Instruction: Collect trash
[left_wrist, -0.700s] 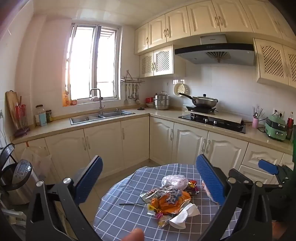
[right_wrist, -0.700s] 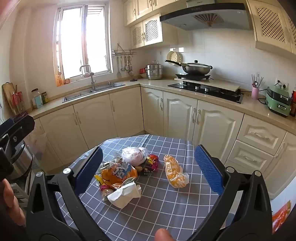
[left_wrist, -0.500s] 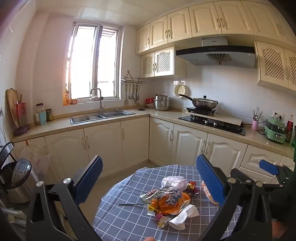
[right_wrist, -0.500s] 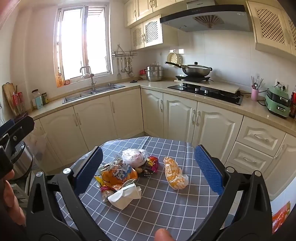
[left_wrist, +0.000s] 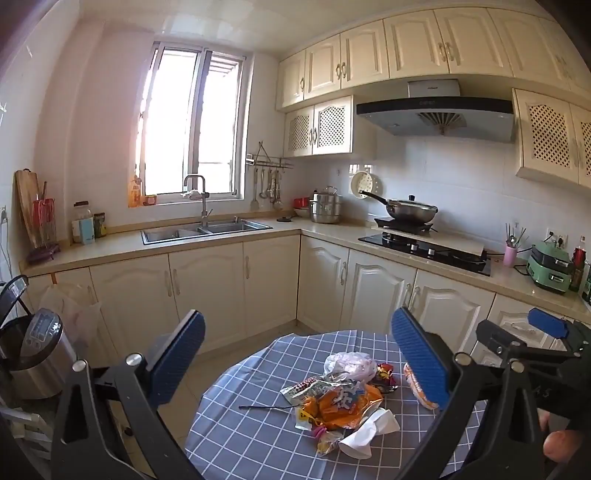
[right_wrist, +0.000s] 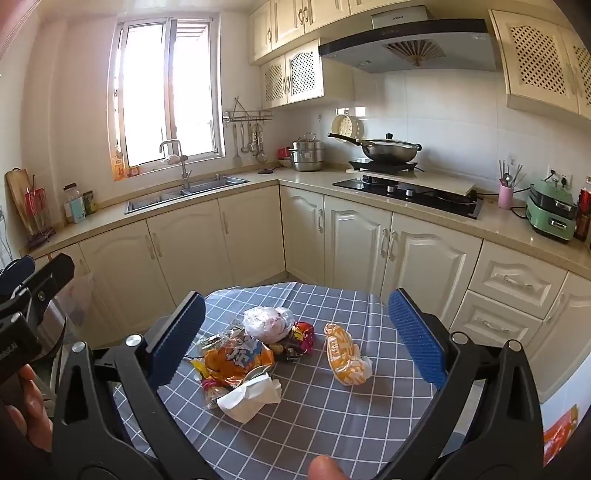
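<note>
A pile of trash lies on a round table with a grey checked cloth (right_wrist: 317, 413): an orange snack bag (right_wrist: 236, 358) (left_wrist: 343, 402), a white plastic bag (right_wrist: 267, 321) (left_wrist: 349, 363), crumpled white paper (right_wrist: 251, 397) (left_wrist: 369, 430), a red wrapper (right_wrist: 304, 334), and apart to the right a yellow-orange packet (right_wrist: 345, 354). A thin dark stick (left_wrist: 269, 407) lies left of the pile. My left gripper (left_wrist: 297, 360) is open and empty, above the table's left side. My right gripper (right_wrist: 295, 339) is open and empty, above the pile.
A steel pedal bin (left_wrist: 35, 354) stands at the left by the cabinets. Cream kitchen cabinets (right_wrist: 255, 236), a sink (left_wrist: 207, 229) and a hob (right_wrist: 410, 194) with a wok line the back. An orange scrap (right_wrist: 559, 430) lies on the floor at right.
Both views have shifted slightly; the grippers have drifted a little relative to the table. Both stay open and empty. The trash has not moved.
</note>
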